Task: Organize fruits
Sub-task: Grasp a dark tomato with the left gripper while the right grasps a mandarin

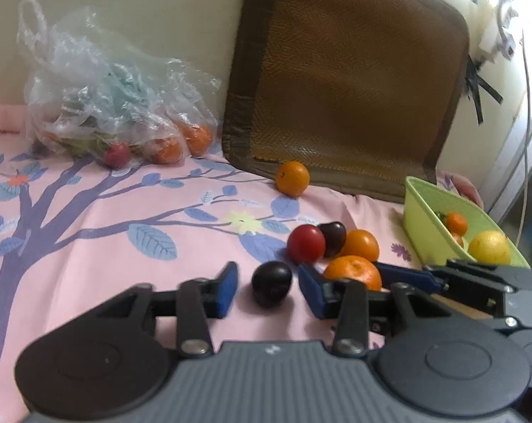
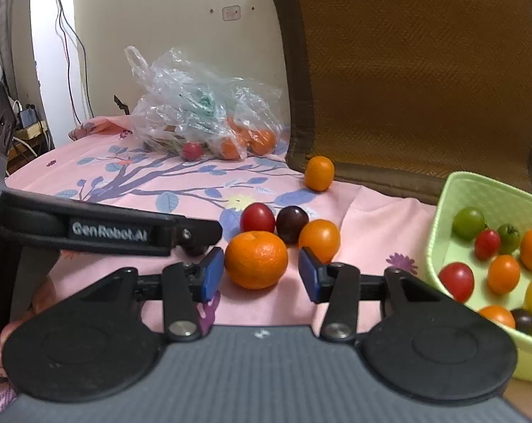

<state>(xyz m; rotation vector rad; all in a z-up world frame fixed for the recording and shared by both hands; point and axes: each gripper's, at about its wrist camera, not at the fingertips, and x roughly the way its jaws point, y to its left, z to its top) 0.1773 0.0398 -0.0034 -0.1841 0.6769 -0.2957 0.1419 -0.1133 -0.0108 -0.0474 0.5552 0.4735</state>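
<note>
My left gripper (image 1: 267,287) is open, its blue pads on either side of a dark plum (image 1: 271,283) lying on the pink cloth, apart from it. My right gripper (image 2: 260,275) is open around a large orange (image 2: 256,259), not touching it. Behind the orange lie a red plum (image 2: 258,218), a dark plum (image 2: 291,224) and a small orange (image 2: 319,239). The same cluster shows in the left wrist view: the red plum (image 1: 306,243) and the large orange (image 1: 353,272). A green basket (image 2: 439,208) at the right holds several fruits.
A clear plastic bag (image 2: 199,112) with more fruit lies at the back left. A lone orange (image 2: 319,172) sits by a brown cushion (image 2: 417,70) leaning on the wall. The left gripper's arm (image 2: 107,229) crosses the left of the right wrist view.
</note>
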